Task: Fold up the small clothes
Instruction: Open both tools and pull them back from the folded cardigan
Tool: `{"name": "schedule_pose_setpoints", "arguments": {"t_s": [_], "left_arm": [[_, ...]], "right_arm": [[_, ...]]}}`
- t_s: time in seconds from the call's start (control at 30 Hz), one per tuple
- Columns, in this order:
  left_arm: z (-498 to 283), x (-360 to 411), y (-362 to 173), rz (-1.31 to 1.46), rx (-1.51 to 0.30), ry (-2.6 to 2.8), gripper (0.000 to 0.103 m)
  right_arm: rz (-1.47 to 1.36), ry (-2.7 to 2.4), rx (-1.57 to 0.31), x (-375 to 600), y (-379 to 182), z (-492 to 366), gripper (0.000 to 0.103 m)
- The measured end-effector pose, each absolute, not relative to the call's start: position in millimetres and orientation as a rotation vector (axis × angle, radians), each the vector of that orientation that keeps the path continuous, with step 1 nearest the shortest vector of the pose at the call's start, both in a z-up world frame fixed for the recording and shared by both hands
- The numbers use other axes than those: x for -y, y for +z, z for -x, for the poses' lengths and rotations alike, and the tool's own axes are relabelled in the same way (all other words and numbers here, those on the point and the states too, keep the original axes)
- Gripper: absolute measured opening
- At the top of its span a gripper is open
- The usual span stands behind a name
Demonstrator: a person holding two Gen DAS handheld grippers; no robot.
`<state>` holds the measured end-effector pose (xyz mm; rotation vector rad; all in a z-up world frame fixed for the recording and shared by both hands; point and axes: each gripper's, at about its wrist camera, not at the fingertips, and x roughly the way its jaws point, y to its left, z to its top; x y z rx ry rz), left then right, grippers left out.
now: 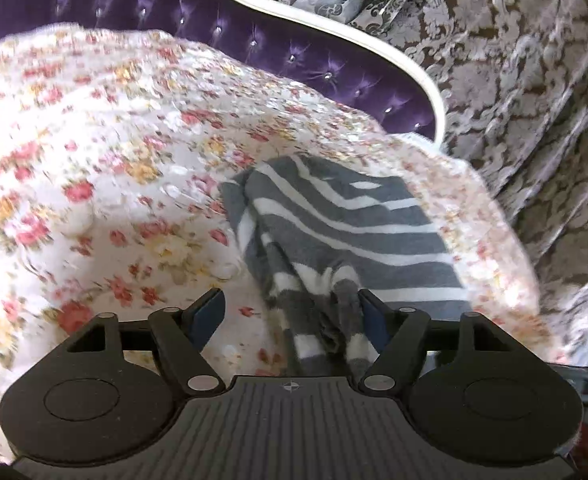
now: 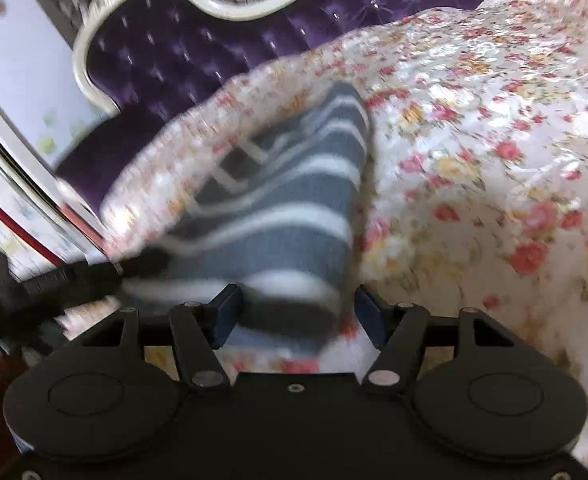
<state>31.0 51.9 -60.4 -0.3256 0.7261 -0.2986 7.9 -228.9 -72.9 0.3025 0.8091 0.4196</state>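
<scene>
I see the striped garment (image 1: 346, 220), grey with white bands, lying on the flowered bedspread (image 1: 105, 168) close to the bed's corner, where the cover's edge drops away beside the purple tufted headboard (image 1: 253, 52). In my left wrist view the cloth is partly folded: a flatter panel lies toward the bedspread's edge, and a bunched, rumpled strip runs back toward me. My left tongs (image 1: 291, 316) stand spread, with blue pads showing on both fingers. The bunched strip passes between them and lies against the right-hand pad, while the left-hand pad sits over bare bedspread, so nothing is pinched.

In my right wrist view, which is blurred, the same garment (image 2: 277, 208) stretches away from me toward the headboard (image 2: 181, 60), its near end lying between the fingers of my right tongs (image 2: 296, 312). Those tongs are spread too. The cloth's near end lies close to the left-hand pad, though the blur stops me telling whether it touches; a gap of bedspread (image 2: 474, 140) shows beside the right-hand pad. The other gripper's dark body (image 2: 65, 280) reaches in from the left edge, at the garment's side.

Behind the headboard hangs a grey patterned curtain (image 1: 526, 80).
</scene>
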Motion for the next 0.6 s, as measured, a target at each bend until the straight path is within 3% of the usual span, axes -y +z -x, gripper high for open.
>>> {"name": "schedule_pose_setpoints", "arguments": {"t_s": [0.27, 0.4, 0.6], "left_arm": [[-30.4, -41.9, -61.8, 0.227, -0.742, -0.236, 0.083], [-23.6, -37.1, -53.1, 0.179, -0.73, -0.214, 0.085], [-12.0, -27.5, -40.3, 0.091, -0.699, -0.151, 0.085]], "right_arm": [[-0.203, 0.377, -0.765, 226.1, -58.4, 14.8, 0.075], [-0.184, 0.349, -0.7, 228.0, -44.8, 25.2, 0.09], [-0.146, 0.311, -0.622, 225.6, -30.7, 33.4, 0.103]]}}
